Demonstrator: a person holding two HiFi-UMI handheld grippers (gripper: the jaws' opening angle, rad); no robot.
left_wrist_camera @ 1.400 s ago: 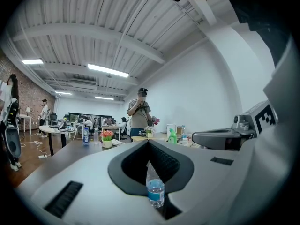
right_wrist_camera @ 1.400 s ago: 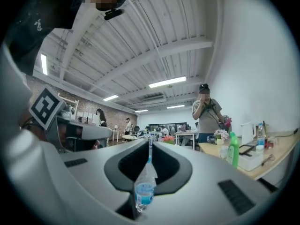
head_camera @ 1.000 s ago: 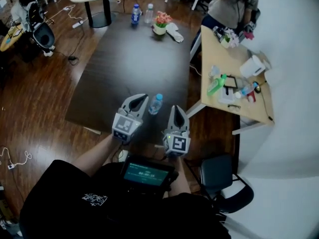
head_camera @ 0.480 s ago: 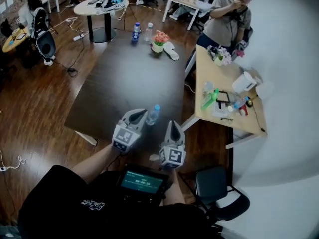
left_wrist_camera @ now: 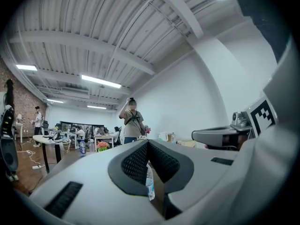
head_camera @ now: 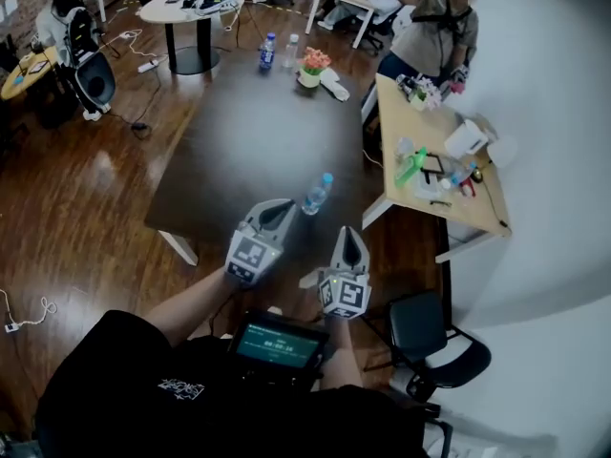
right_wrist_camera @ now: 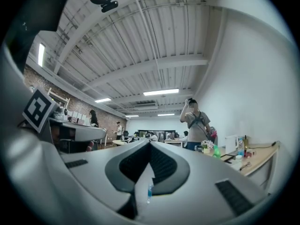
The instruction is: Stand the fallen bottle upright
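This is looking like an open-plan office or shared workroom. A long dark bench (head_camera: 248, 132) is standing on a glossy wooden floor (head_camera: 76, 218), with a cluttered pale wooden bench (head_camera: 482, 203) beside it and a round bench (head_camera: 158, 10) farther off. A swivel chair (head_camera: 425, 337) is waiting nearby, a seated person (head_camera: 48, 12) is working near a brick wall (right_wrist_camera: 65, 90), and strip lights (left_wrist_camera: 99, 81) are glowing under a ribbed ceiling (left_wrist_camera: 93, 27).

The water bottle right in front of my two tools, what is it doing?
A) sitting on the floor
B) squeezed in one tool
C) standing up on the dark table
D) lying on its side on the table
C: the bottle stands cap up on the dark table, near its front edge, with nothing gripping it.
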